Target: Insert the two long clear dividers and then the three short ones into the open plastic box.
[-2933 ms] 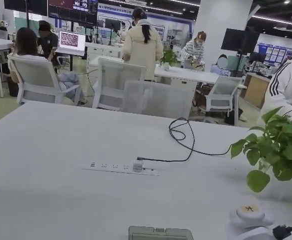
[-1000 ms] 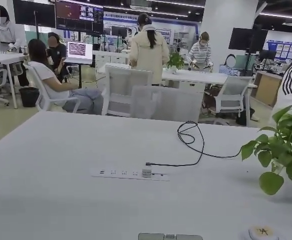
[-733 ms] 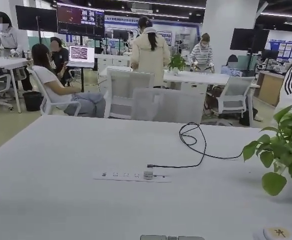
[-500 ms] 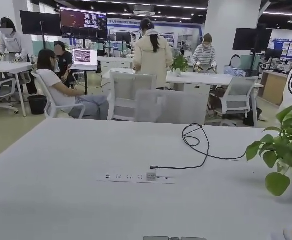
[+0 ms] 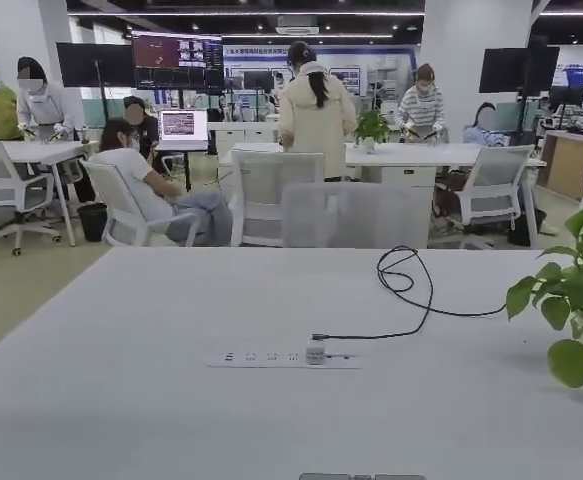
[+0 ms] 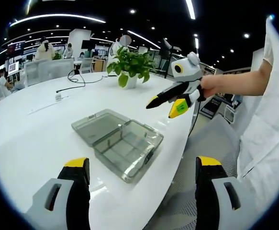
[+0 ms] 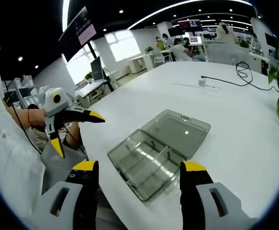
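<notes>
The clear grey plastic box (image 6: 128,149) lies open near the table's edge, its lid (image 6: 95,126) flat beside it. My left gripper (image 6: 141,165) hovers open and empty just short of the box. The right gripper (image 6: 173,99), held by a hand, hangs open above and beyond the box. In the right gripper view the box (image 7: 146,163) lies ahead of my open, empty right gripper (image 7: 140,167), with the lid (image 7: 180,130) behind it and the left gripper (image 7: 65,117) off the table's edge. Faint clear walls show inside the box; I cannot tell which dividers they are. The box rim (image 5: 361,477) peeks in at the bottom of the head view.
A white power strip (image 5: 283,358) with a plugged black cable (image 5: 403,285) lies mid-table. A potted plant (image 5: 573,300) stands at the right. Chairs, desks and several people (image 5: 311,100) are beyond the table's far edge (image 5: 271,250).
The head camera has tilted up and panned, so the table's things have slid lower and rightward in view. Nothing on the table has moved.
</notes>
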`<state>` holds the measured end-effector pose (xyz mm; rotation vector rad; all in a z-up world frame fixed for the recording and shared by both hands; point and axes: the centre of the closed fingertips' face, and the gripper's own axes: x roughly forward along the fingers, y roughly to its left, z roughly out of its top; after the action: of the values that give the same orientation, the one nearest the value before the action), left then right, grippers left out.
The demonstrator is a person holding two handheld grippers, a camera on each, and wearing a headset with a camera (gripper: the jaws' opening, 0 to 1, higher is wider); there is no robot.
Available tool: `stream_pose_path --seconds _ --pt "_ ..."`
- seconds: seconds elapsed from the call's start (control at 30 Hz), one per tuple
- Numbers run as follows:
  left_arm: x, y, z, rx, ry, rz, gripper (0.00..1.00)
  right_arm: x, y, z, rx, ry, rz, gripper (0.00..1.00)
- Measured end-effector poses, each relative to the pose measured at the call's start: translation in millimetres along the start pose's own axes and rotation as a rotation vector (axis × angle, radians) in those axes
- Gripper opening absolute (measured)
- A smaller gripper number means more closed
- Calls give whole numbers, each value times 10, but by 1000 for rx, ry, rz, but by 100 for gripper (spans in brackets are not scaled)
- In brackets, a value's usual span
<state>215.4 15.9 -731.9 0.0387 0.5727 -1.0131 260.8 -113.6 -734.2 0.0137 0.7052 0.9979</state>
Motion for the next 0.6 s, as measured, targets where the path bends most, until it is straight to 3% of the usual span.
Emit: stream_pose_path --seconds 0.37,0.6 --pt "-79 112 -4 -36 4 73 93 -179 71 -101 -125 -49 82 85" --pt "-102 168 -53 -62 19 114 93 -282 52 -276 -215 -25 91 89"
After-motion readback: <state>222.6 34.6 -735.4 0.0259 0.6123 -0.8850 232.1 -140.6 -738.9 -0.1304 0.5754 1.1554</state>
